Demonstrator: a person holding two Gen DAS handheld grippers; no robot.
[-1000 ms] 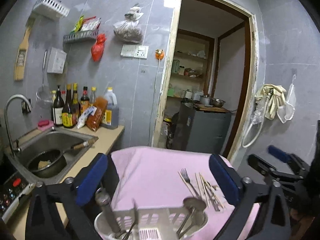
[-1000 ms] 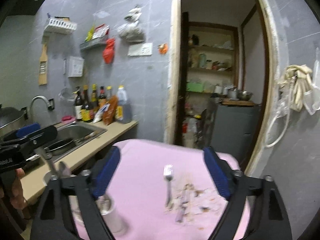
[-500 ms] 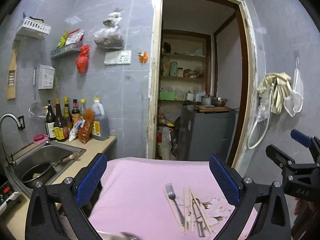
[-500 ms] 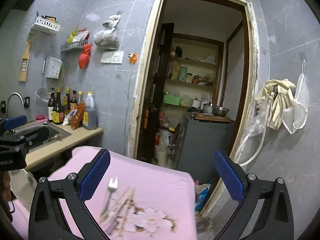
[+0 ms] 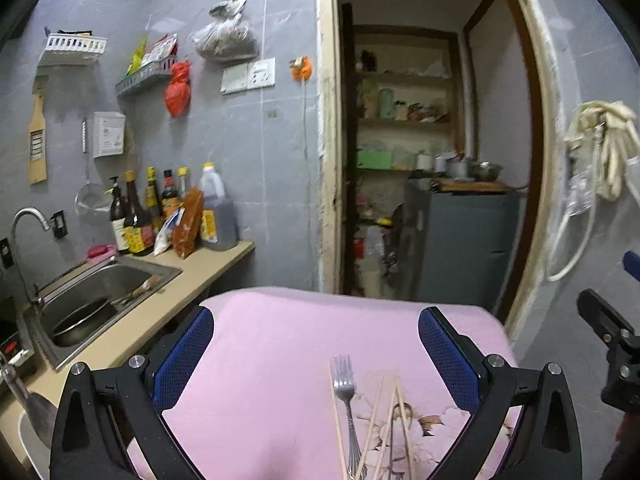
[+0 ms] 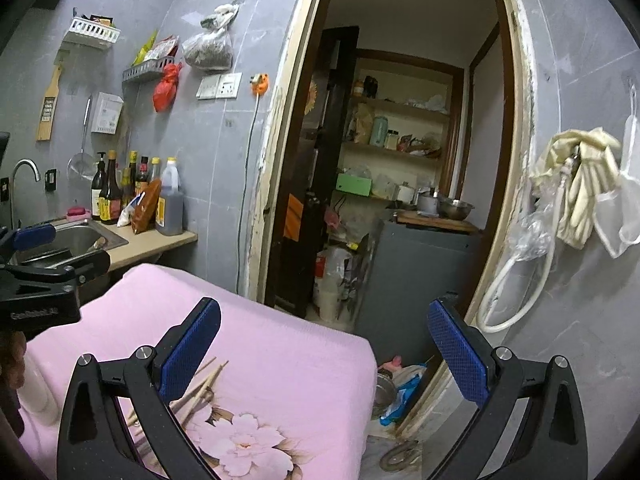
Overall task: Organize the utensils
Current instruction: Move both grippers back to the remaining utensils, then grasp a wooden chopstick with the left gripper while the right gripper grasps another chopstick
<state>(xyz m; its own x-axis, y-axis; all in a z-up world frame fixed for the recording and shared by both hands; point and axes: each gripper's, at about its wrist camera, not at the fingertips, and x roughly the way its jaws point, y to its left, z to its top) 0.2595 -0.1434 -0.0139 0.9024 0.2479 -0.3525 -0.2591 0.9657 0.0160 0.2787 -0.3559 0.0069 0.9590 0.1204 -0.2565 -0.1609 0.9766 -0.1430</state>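
left tool (image 5: 316,356) apart, empty | right tool (image 6: 324,344) apart, empty | risk: fork (image 5: 345,392) overlaps chopsticks (image 5: 380,420) near table (image 5: 280,340) front edge; pinch may grab both

Only one piece of lettering was found: white print on the black body of the left claw (image 6: 40,280), seen in the right wrist view at the left edge. It was too blurred to be read with certainty. Labels on the bottles (image 5: 136,216) by the sink were seen as yellow and red patches, but no words could be read.
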